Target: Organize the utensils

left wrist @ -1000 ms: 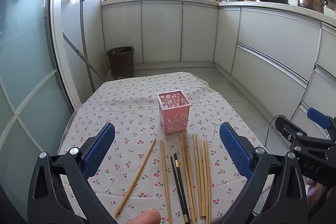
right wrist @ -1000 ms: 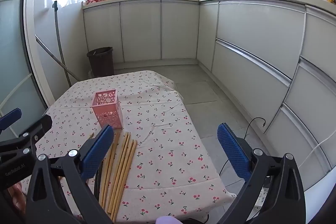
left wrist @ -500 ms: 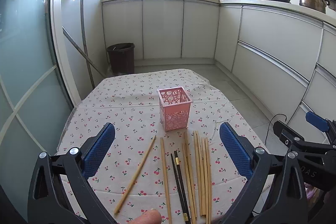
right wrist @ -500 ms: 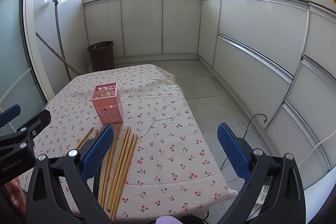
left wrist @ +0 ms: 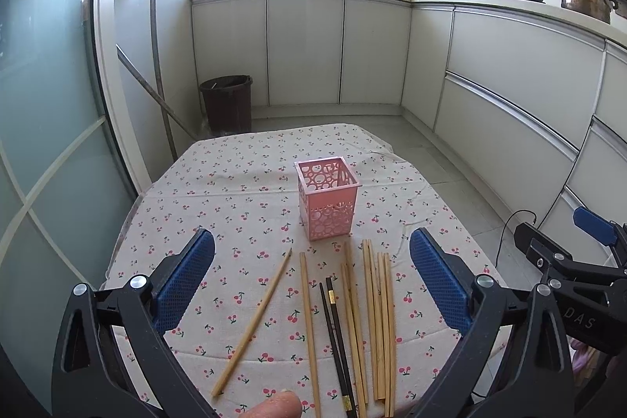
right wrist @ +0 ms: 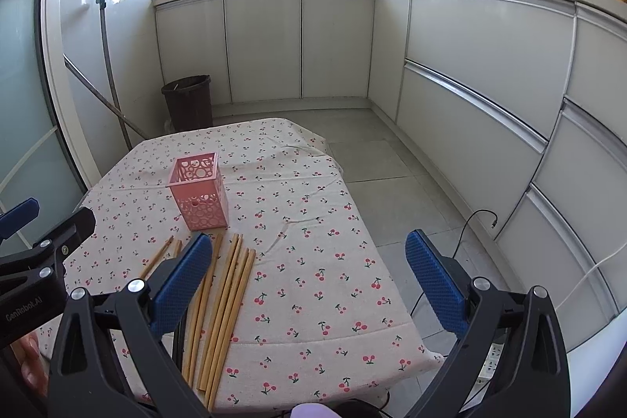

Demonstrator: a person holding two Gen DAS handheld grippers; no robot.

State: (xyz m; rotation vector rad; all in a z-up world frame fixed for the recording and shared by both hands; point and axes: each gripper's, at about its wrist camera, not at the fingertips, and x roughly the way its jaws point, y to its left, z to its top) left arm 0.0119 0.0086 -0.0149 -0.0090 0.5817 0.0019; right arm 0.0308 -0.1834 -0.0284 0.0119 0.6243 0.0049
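A pink holder [left wrist: 327, 199] is shown upright near the middle of the tabletop [left wrist: 219, 183], which is covered by a cherry-print cloth. Between the holder and the near edge, the chopsticks [left wrist: 368, 316] are laid flat: a close bundle of wooden ones, a black pair [left wrist: 335, 335] beside it, and one stray stick [left wrist: 254, 316] angled off to the left. Their long axes are run roughly from the near edge toward the holder, that is, nearly in line with the view of each camera.

The left gripper [left wrist: 311, 285] is held above the near edge with its fingers [left wrist: 184, 285] spread wide and nothing between them; the whole set of chopsticks is framed in the gap, directly ahead and below. The right gripper [right wrist: 309, 285] is likewise spread and empty, but it is offset to the right, so that the bundle [right wrist: 223, 300] is seen under and beside its left finger, with bare cloth ahead.

The left gripper is judged the nearer and better centred for a first pick. Since the sticks lie along the approach line, the fingers would close across the thin width rather than the length. The task is judged not yet begun: no chopstick is seen in the holder.
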